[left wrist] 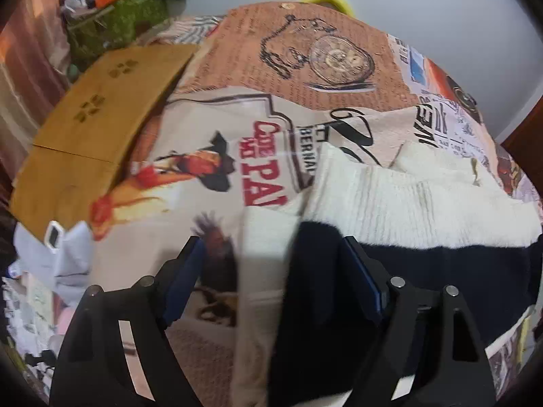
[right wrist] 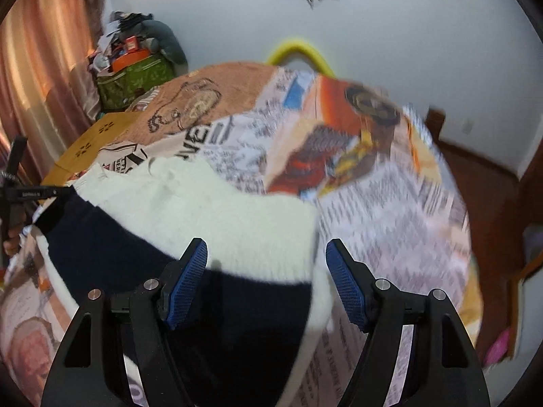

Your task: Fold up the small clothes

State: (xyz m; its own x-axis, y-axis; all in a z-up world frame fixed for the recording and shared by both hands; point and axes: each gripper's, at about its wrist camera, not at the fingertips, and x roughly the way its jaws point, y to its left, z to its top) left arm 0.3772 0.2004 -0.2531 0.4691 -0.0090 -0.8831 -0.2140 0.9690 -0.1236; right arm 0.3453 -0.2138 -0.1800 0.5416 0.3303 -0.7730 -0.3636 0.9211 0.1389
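Note:
A cream knitted garment (left wrist: 407,203) with a wide navy band (left wrist: 441,271) lies flat on a table under a printed cloth (left wrist: 305,68). My left gripper (left wrist: 275,261) hangs open over the garment's left edge. Cream and navy fabric show between its blue pads (left wrist: 183,281), and no pad presses on them. In the right wrist view the same garment (right wrist: 220,203) spreads to the left. My right gripper (right wrist: 266,257) stands open over its right edge, with the navy band (right wrist: 237,305) below the fingers. The left gripper's black body (right wrist: 23,193) shows at the far left, by the navy corner.
A brown board (left wrist: 101,101) lies at the table's far left. A green bag (right wrist: 135,78) heaped with clutter stands by the curtain. Behind the table is a yellow hoop (right wrist: 298,47). Pale cloth (left wrist: 68,254) sits at the left; dark wooden furniture (right wrist: 492,203) stands at the right.

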